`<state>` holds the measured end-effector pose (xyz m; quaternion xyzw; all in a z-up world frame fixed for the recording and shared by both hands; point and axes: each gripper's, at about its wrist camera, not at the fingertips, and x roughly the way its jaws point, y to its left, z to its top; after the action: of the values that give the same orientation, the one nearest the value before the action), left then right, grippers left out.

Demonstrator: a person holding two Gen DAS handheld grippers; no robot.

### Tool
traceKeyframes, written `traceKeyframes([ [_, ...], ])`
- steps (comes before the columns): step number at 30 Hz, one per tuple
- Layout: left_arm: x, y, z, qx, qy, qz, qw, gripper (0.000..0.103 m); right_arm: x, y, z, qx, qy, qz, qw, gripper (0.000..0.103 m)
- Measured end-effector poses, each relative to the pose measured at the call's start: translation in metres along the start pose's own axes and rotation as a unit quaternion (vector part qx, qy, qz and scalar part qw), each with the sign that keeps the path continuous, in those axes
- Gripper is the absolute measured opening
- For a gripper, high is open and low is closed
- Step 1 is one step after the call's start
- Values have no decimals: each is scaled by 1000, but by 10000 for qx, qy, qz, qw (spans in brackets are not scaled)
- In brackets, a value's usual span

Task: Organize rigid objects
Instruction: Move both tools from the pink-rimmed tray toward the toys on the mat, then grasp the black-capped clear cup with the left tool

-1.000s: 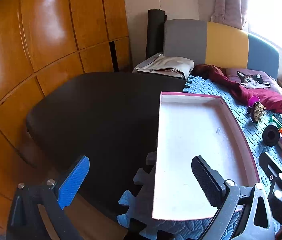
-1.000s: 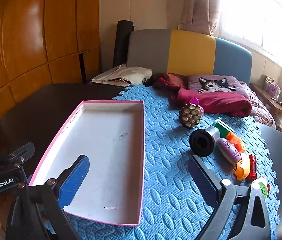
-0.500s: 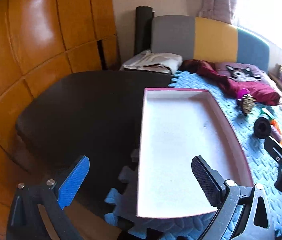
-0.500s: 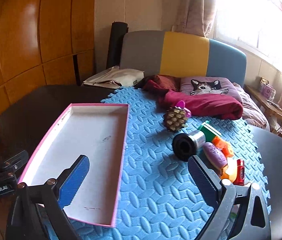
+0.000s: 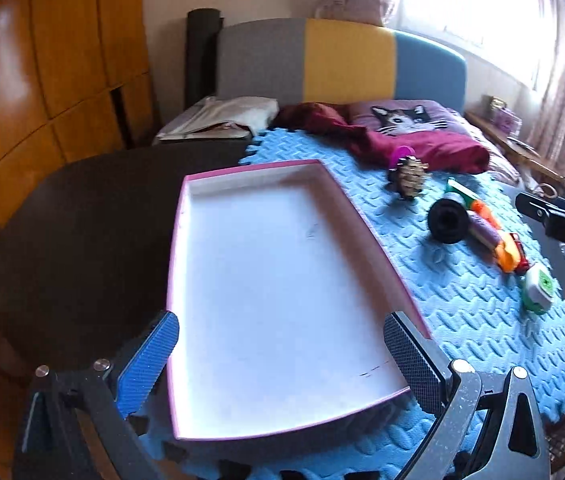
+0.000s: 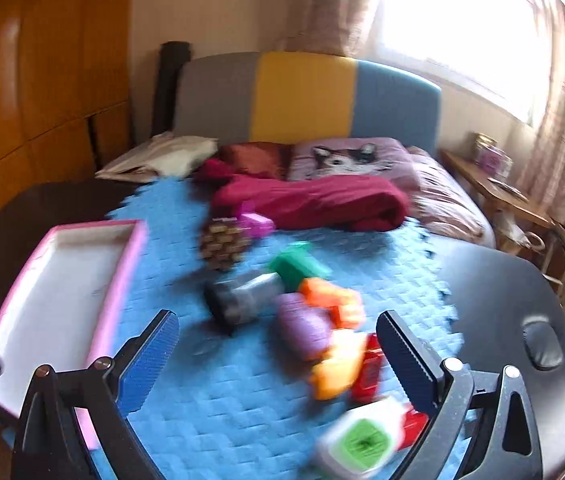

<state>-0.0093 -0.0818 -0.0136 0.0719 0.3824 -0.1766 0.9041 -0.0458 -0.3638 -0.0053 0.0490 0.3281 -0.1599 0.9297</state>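
Observation:
A pink-rimmed white tray (image 5: 180,240) lies empty on the blue foam mat (image 5: 462,300); it also shows in the right wrist view (image 6: 122,276). My left gripper (image 5: 280,354) is open and empty over the tray's near end. My right gripper (image 6: 278,350) is open and empty above a cluster of toys: a black-and-silver cylinder (image 6: 242,300), a purple piece (image 6: 302,328), orange pieces (image 6: 334,304), a green block (image 6: 298,264), a red piece (image 6: 368,364) and a white case with a green label (image 6: 362,440). A studded brown ball with a pink top (image 6: 224,242) lies farther back. The right view is blurred.
A maroon cloth (image 6: 310,200) and a cat-print pillow (image 6: 346,158) lie behind the mat. A dark table surface (image 5: 74,232) extends left of the tray and to the right (image 6: 514,320). Wooden panels (image 5: 34,80) stand at the left. A headboard (image 6: 302,96) stands at the back.
Both grippers have swung to the right. The left view now centres on the tray. The right gripper has moved from the tray toward the toy cluster, which is now between its fingers' line.

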Motion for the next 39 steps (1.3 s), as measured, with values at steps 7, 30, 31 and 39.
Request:
traceKeyframes([
  [7, 7, -20, 12, 236, 34, -360, 9991, 103, 29, -66, -10, 908, 259, -11, 9955, 101],
  [30, 79, -137, 89, 1367, 426, -1267, 9815, 103, 14, -113, -10, 2146, -4, 319, 9762, 101],
  [31, 84, -141, 92, 1399, 455, -1286, 9807, 103, 13, -116, -11, 2235, -27, 331, 9741, 101],
  [39, 123, -175, 110, 1841, 794, -1600, 9665, 95, 14, -128, -12, 2480, 4, 403, 9679, 101],
])
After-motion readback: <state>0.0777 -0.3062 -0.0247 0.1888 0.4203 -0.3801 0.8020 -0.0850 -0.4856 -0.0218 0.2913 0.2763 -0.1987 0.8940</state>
